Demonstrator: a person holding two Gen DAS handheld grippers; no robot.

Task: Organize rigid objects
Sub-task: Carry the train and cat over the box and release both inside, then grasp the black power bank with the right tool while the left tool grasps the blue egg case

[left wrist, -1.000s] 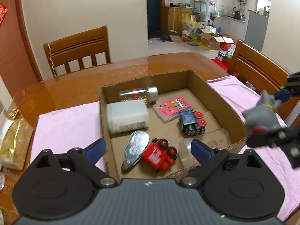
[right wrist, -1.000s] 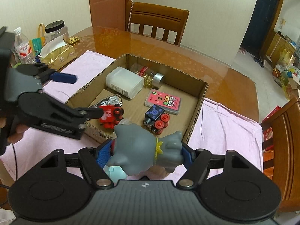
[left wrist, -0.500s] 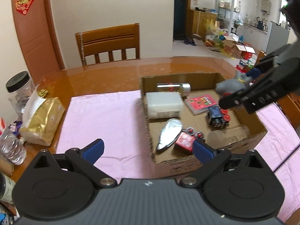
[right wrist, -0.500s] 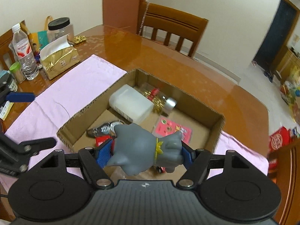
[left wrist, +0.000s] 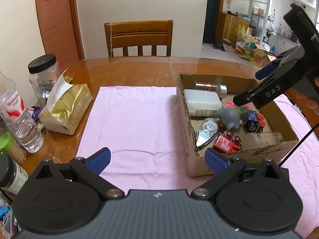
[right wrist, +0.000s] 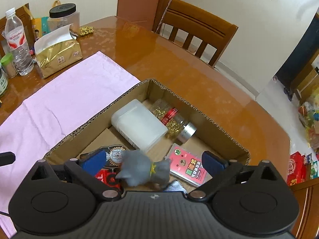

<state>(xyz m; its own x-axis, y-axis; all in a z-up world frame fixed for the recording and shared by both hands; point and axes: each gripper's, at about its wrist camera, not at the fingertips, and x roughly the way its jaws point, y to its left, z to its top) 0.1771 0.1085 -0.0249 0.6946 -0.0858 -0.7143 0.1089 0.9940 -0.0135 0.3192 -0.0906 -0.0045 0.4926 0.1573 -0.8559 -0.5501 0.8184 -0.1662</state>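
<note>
Now right claw [right wrist: 153, 164] wide, grey toy [right wrist: 142, 169] loose between its fingers, over cardboard box [right wrist: 219, 131]; left claw [left wrist: 157, 159] wide, empty; nothing visibly left outside.

toys in box [left wrist: 199, 165], tissues [left wrist: 65, 109] left

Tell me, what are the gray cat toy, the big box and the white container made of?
The gray cat toy looks like smooth matte rubber or soft plastic, with a molded shape and no fur. The big box is brown corrugated cardboard; its cut rim shows wavy ridges. The white container seems to be frosted, slightly see-through plastic with rounded corners.
</note>
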